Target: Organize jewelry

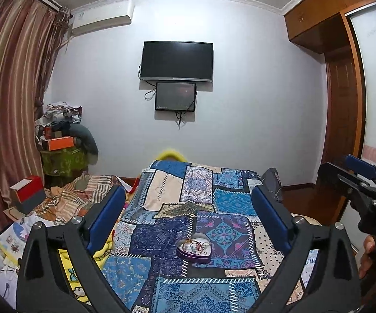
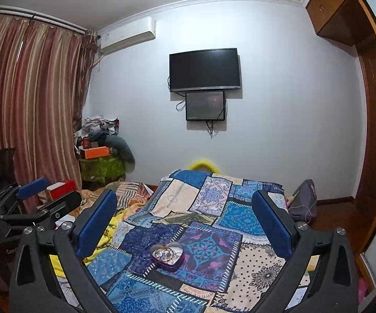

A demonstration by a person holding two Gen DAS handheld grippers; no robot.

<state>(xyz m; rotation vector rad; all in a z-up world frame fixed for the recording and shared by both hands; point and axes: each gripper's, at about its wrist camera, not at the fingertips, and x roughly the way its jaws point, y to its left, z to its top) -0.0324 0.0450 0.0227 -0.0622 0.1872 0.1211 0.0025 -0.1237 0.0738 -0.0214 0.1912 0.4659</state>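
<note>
A heart-shaped purple tin with several bracelets and rings inside lies on the blue patchwork bedspread. It also shows in the right wrist view. My left gripper is open and empty, held above and short of the tin. My right gripper is open and empty too, also short of the tin. The right gripper shows at the right edge of the left wrist view. The left gripper shows at the left of the right wrist view.
A red and white box, papers and striped bedding lie left of the bedspread. A cluttered stand is by the curtains. A TV hangs on the far wall. A wooden wardrobe stands right.
</note>
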